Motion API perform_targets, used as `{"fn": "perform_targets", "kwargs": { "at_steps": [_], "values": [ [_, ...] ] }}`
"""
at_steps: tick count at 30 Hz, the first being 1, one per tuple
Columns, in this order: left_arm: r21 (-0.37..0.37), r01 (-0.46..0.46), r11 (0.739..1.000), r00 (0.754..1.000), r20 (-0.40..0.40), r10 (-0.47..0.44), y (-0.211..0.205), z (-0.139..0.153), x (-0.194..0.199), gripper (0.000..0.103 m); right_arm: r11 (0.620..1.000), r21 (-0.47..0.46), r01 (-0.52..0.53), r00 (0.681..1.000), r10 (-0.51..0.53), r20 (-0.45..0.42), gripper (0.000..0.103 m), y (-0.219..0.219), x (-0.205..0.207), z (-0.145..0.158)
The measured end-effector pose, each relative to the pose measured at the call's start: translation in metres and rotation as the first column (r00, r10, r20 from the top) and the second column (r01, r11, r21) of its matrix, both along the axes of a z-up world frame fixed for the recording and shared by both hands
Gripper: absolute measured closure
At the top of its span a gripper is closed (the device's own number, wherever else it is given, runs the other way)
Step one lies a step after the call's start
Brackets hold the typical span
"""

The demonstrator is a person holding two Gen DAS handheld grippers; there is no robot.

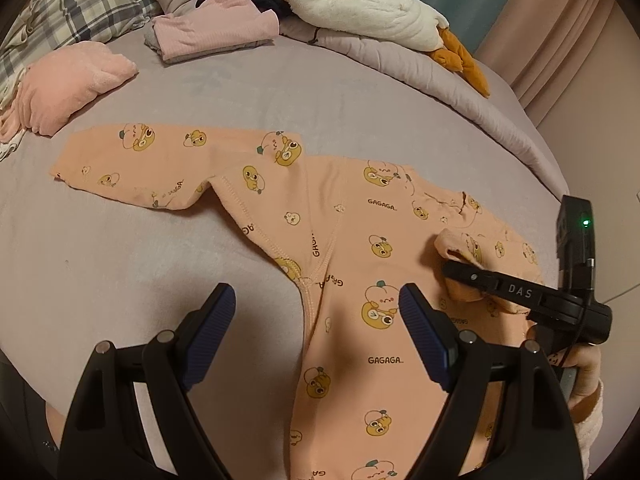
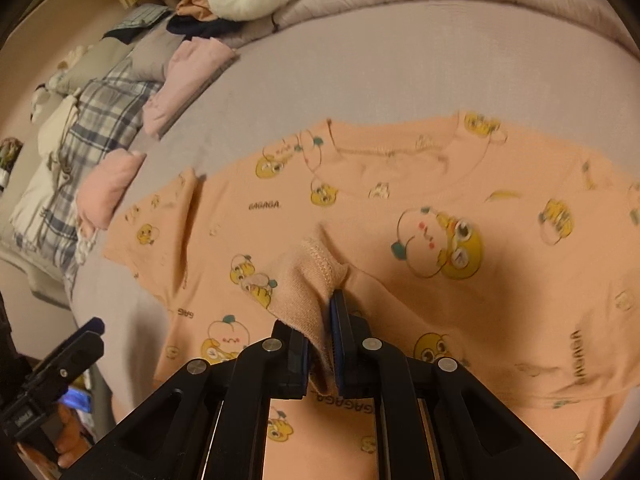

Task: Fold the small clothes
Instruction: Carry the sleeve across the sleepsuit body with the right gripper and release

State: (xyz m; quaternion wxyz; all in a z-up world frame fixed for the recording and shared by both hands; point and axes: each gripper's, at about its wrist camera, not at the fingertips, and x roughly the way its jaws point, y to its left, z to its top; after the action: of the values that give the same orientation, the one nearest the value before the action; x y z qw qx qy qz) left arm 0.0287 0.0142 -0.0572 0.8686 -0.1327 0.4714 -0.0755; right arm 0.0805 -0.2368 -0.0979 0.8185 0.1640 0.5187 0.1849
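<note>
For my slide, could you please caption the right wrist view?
Right tool shut on a sleeve cuff of the peach cartoon-print top spread on the bed.

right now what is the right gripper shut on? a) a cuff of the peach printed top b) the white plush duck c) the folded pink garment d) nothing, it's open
a: in the right wrist view the right gripper is shut on a ribbed cuff of the peach printed top, pulled over the top's body.

A home bedroom: bed (image 1: pixel 280 80), plaid pillow (image 1: pixel 80 4), plush goose (image 1: pixel 372 4).
</note>
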Motion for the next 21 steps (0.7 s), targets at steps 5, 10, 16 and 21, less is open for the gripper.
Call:
{"fn": "perform_targets", "kwargs": {
  "at_steps": [5,10,16,21],
  "values": [
    [0.003,0.0,1.0,1.0,-0.004,0.0,-0.001,0.0,0.001,0.02,0.999,0.049,0.013,1.0,-0.012,-0.027,0.091,-0.008,-0.001,-0.005],
    [0.008,0.012,1.0,1.0,-0.003,-0.012,-0.006,0.0,0.004,0.02,0.998,0.051,0.029,0.999,-0.03,0.027,0.045,-0.016,-0.012,0.011],
    [0.016,0.042,0.999,0.999,0.0,-0.042,-0.02,0.002,0.009,0.02,0.994,0.014,0.109,0.982,-0.11,0.151,0.033,-0.044,-0.036,0.047],
    [0.023,0.074,0.997,0.997,0.01,-0.075,-0.034,0.002,0.013,0.02,0.978,0.002,0.208,0.953,-0.203,0.223,0.031,-0.071,-0.051,0.061]
  ]
}}
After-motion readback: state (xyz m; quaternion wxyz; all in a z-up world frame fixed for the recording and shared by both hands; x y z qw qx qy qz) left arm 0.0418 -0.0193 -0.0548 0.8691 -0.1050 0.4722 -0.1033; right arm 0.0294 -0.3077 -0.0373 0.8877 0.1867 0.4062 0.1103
